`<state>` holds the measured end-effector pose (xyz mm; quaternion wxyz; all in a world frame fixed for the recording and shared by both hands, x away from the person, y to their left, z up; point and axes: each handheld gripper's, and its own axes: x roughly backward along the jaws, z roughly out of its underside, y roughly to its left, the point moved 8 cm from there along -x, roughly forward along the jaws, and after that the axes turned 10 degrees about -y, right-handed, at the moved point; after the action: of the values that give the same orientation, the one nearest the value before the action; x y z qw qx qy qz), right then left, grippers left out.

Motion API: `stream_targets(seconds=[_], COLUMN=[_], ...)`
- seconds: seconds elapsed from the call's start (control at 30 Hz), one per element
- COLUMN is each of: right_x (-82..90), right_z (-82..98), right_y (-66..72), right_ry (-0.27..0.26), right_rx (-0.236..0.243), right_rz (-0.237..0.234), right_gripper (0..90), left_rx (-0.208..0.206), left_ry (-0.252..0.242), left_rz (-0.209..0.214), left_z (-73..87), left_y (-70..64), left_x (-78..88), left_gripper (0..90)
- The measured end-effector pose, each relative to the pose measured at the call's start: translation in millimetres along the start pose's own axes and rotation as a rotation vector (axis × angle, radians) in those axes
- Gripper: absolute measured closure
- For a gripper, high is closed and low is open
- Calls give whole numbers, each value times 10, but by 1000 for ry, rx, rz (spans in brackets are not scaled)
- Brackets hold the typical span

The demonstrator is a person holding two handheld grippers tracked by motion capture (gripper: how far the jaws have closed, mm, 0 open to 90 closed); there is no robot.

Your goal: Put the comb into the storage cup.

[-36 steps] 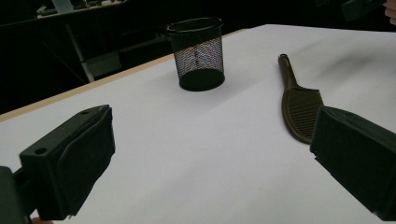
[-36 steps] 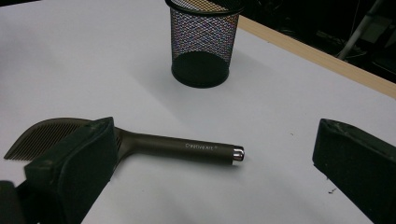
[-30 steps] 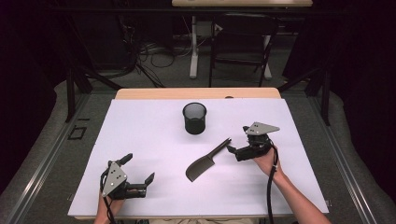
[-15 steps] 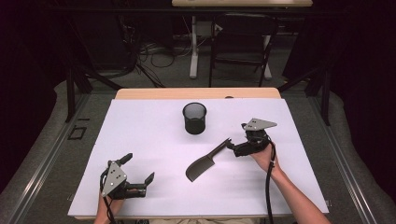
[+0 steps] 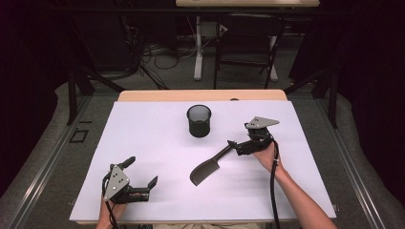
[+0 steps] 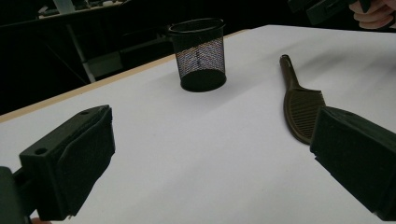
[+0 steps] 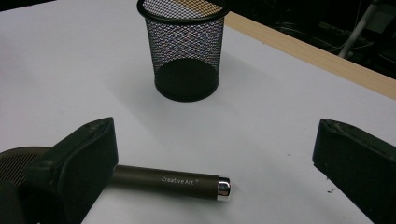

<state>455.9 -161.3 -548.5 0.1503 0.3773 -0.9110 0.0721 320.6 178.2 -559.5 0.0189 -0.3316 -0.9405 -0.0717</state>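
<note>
Beside spatula handle [image 7: 170, 180], right gripper [image 5: 237, 145] spread; mesh cup [image 5: 198, 120] well apart.

A: Room dark all round; black curtains [image 5: 377, 62] on the right side; grey carpet floor [image 5: 305, 95] beyond the table.

B: Table [image 5: 200, 95] has a pale wooden far edge; a white sheet [image 5: 153, 138] covers its top. Behind it?

A: A white desk leg [image 5: 197, 47] with loose cables [image 5: 153, 52] on the floor beside it; a dark folding chair [image 5: 248, 47] just right of that; another pale tabletop [image 5: 246, 2] at the far edge.
</note>
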Motion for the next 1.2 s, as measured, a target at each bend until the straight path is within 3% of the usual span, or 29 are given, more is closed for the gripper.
stream_targets(seconds=[0.37, 0.5, 0.63, 0.73, 0.9, 1.0, 1.17, 1.2], right_x=[-95, -138, -177, -215, -250, -273, -300, -306], right_z=[0, 21, 43, 66, 122, 149, 211, 220], right_y=[-51, -49, -61, -69, -61, -62, -65, -75], right_ry=[3, 18, 32, 50, 78, 95, 135, 137], right_rx=[-14, -5, -6, -11, -12, 10, 35, 35], right_rz=[2, 0, 3, 10, -5, 2, 19, 25], right_gripper=[0, 65, 172, 300, 573, 728, 899, 900], left_rx=[2, 2, 3, 3, 6, -1, 1, 3], left_ry=[8, 9, 7, 7, 11, 12, 16, 17], left_rz=[6, 8, 7, 7, 9, 8, 9, 9], left_z=[13, 13, 11, 13, 22, 16, 25, 28], left_y=[-1, -5, -4, -1, 0, -5, -5, -5], left_x=[-7, -14, -18, -23, -28, -23, -30, -35], left_gripper=[2, 2, 2, 2, 2, 2, 2, 2])
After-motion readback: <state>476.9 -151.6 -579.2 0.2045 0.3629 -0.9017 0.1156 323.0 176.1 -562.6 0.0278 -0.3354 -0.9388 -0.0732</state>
